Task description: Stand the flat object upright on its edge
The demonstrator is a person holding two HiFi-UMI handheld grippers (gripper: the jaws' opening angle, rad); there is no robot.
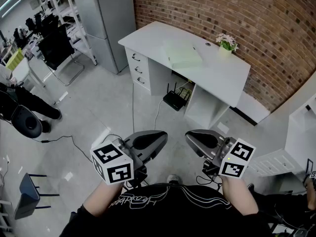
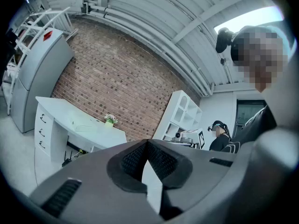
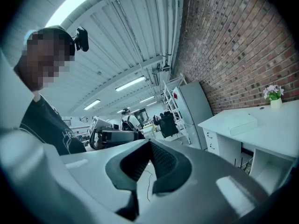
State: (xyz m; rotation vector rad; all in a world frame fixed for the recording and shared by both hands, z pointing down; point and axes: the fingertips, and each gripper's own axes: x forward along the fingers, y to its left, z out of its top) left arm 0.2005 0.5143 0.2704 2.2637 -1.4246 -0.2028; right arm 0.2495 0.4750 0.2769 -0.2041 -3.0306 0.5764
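A flat pale-green box (image 1: 183, 54) lies on its broad face on the white desk (image 1: 163, 33) by the brick wall, well ahead of me. It also shows small in the left gripper view as the box (image 2: 85, 123), and in the right gripper view as the box (image 3: 241, 123). Both grippers are held close to my body, above the floor and far from the desk. My left gripper (image 1: 160, 135) is shut with nothing in it, its pads meeting at the tips (image 2: 147, 144). My right gripper (image 1: 190, 137) is likewise shut and empty (image 3: 150, 145).
A small flower pot (image 1: 226, 44) stands at the desk's far end. A black router (image 1: 175, 100) and cables lie under the desk. A grey cabinet (image 1: 106, 19) stands left of it, chairs (image 1: 57, 48) further left, white shelving (image 1: 301, 132) at the right. Another person (image 2: 222, 136) sits nearby.
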